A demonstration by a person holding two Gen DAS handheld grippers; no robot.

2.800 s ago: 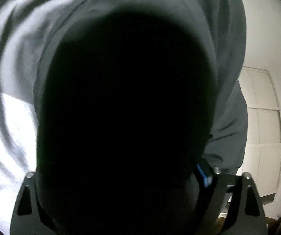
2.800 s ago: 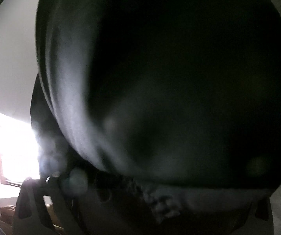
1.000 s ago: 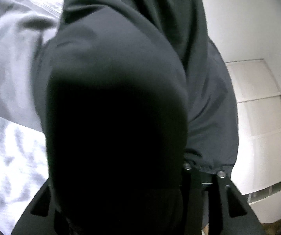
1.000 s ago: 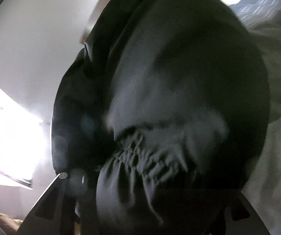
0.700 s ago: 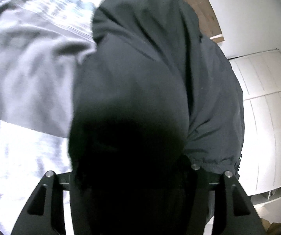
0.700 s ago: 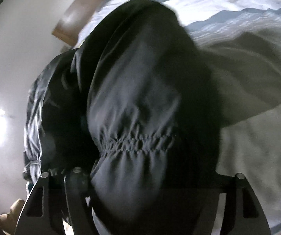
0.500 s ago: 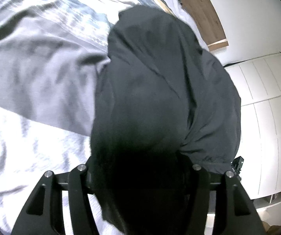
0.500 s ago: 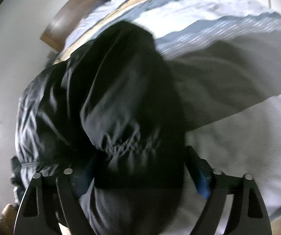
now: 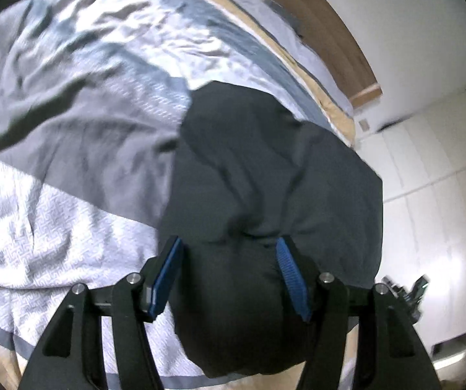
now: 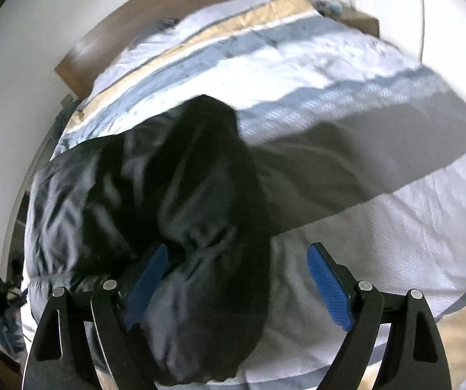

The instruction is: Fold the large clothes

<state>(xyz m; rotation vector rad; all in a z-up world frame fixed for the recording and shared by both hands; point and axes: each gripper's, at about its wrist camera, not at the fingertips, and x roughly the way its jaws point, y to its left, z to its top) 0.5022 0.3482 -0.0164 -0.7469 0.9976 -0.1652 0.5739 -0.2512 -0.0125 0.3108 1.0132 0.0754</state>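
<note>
**Dark jacket spread on the bed, both jaws parted**

Left wrist view: the left hand-held gripper (image 9: 229, 279) has its jaws apart, blue pads (image 9: 164, 279) on either side of a bulging fold of the dark jacket (image 9: 265, 169); whether the pads press the cloth cannot be told. The garment is dark grey to black, smooth and slightly shiny, lying in soft creases ahead of the fingers on the bed (image 9: 70, 104), whose cover shows grey, white and tan bands.

Right wrist view: the right hand-held gripper (image 10: 236, 286) stands wide open. The jacket (image 10: 155, 188) lies ahead and toward its left finger, with a gathered, elasticated band (image 10: 207, 237) just beyond the left pad (image 10: 145, 279) and a dark fold draped between the fingers. The right pad (image 10: 330, 286) is over the bare bed cover (image 10: 395, 227). This view is blurred.
</note>
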